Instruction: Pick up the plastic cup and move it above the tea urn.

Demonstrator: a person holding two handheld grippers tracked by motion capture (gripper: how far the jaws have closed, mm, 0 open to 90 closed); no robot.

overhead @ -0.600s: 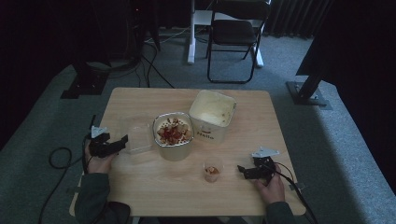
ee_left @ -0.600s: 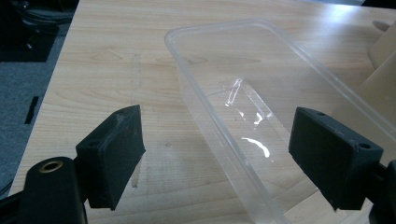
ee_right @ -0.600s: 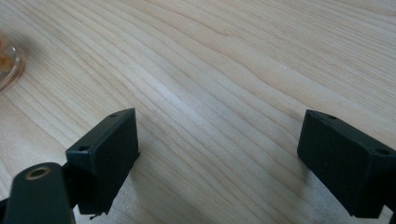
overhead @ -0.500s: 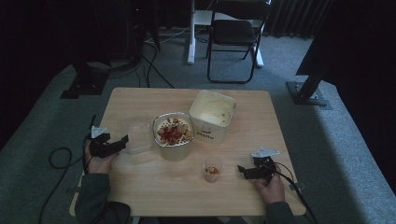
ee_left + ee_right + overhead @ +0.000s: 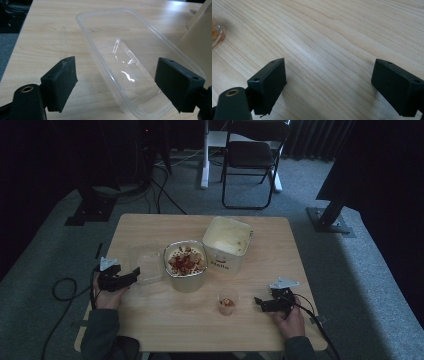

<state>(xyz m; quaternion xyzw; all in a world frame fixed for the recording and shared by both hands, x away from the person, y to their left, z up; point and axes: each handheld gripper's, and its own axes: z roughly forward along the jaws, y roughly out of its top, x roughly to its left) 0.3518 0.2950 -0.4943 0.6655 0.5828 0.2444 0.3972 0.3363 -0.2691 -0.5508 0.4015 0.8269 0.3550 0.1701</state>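
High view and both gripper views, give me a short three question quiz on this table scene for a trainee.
1. True or false: the left gripper is shut on the clear plastic tray.
2. Which thing lies nearest the right gripper? A) the small cup B) the cream tub C) the clear plastic tray
3. Fill in: the container of red-topped food stands between the clear plastic tray and the ____.

Key: 1 false, its jaws stand open around the tray's near end. 2 A. 3 cream tub.
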